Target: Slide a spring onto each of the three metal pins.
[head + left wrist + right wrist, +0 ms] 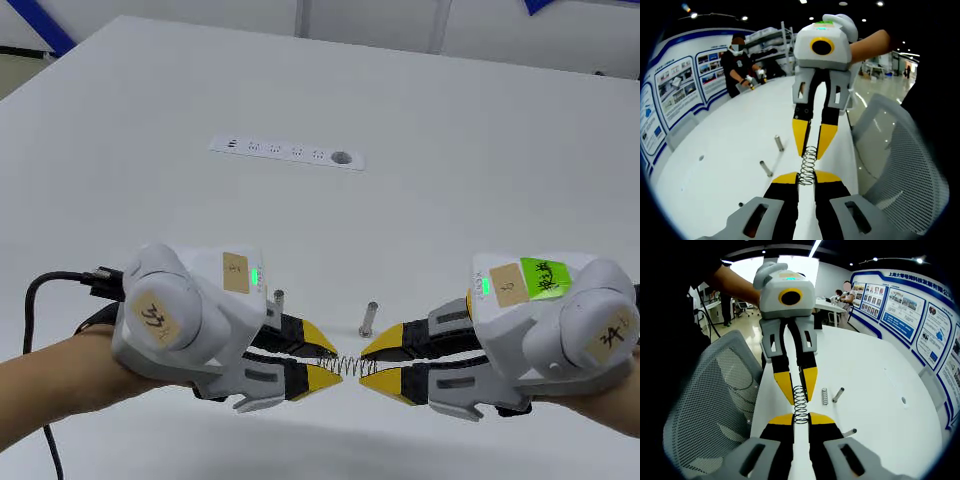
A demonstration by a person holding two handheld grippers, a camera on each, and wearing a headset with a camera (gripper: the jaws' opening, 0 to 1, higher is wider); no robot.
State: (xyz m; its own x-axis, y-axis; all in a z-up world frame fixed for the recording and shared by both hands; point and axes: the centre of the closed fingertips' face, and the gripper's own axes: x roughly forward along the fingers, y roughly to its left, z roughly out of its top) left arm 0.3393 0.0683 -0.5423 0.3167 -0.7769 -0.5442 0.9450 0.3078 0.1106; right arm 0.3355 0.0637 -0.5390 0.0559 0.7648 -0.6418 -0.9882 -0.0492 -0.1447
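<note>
A thin metal spring [350,367] hangs in the air between my two grippers, each holding one end. My left gripper [337,361] is shut on its left end, and my right gripper [364,365] is shut on its right end. In the left gripper view the spring [809,164] runs from my own yellow tips [807,176] up to the right gripper [811,151]. Two metal pins [278,297] [368,318] lie on the white table just beyond the grippers. A loose spring [824,396] lies beside one pin [838,395]; another pin [850,432] lies nearer.
A white power strip [287,153] lies farther back on the table [450,200]. A black cable [40,300] trails from the left gripper. A grey mesh chair [710,400] stands at the table's near edge. A person [742,65] works at a far bench.
</note>
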